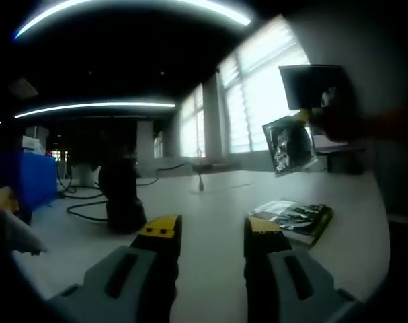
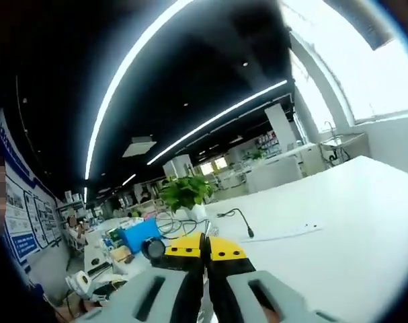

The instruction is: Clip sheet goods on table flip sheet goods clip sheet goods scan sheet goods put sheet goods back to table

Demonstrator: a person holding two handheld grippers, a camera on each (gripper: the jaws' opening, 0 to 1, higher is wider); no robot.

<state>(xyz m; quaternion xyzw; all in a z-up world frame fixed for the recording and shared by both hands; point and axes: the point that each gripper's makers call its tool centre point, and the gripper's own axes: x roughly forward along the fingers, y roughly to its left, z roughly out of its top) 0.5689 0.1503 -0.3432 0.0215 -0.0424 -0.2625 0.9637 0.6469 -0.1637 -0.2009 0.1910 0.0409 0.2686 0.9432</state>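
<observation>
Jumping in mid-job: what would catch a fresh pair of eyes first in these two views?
In the left gripper view, a dark glossy sheet pack hangs in the air at upper right, pinched by the right gripper; a stack of similar packs lies on the white table below. The left gripper hovers open in front. In the right gripper view, a potted plant stands beyond the closed jaws.

Potted plant (image 2: pixel 185 192) by blue box (image 2: pixel 140 235); black scanner stand (image 1: pixel 123 195).
</observation>
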